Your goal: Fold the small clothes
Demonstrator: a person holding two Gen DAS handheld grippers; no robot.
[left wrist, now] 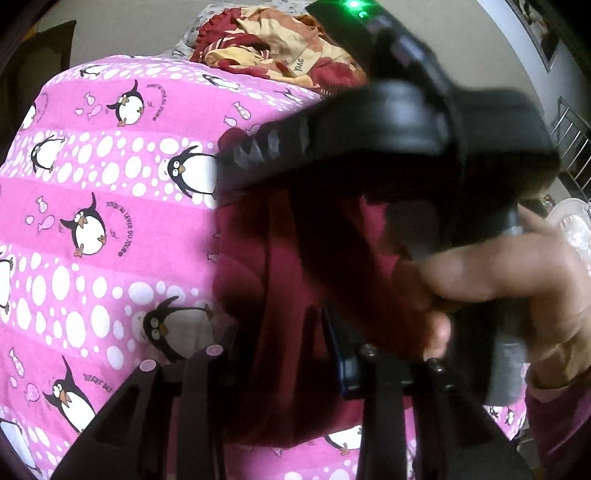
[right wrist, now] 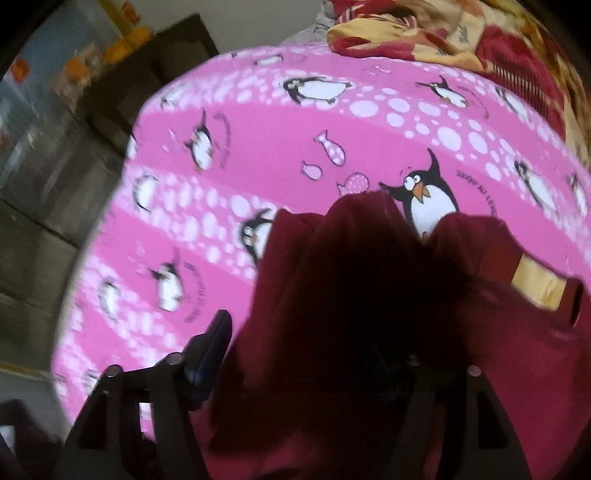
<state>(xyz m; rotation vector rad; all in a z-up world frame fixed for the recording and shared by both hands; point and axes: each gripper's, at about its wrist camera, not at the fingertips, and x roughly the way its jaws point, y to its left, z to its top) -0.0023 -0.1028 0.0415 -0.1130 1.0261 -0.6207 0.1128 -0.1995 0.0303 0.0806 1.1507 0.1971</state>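
Both your hand-held grippers, left [left wrist: 280, 373] and right [right wrist: 314, 354], pinch the maroon garment [right wrist: 332, 280] above the pink bedsheet [left wrist: 110, 221], its folding barely begun, more clothes [left wrist: 280, 48] heaped at the far end.

Both claws point steeply down, close together. The left claw [left wrist: 280, 369] pinches dark cloth. The right claw [right wrist: 306, 354], held by a bare hand [left wrist: 517, 280], is closed on cloth too.

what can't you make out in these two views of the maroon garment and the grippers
- Left gripper fingertips: left wrist view, buried in the maroon garment; grip unclear.
- Right gripper fingertips: right wrist view, covered by the dark cloth.
- Garment's full shape: left wrist view, the other gripper's body and a hand block it.
- Clothes pile: cut by the top edge.
- Room left of the penguin sheet: motion-blurred.
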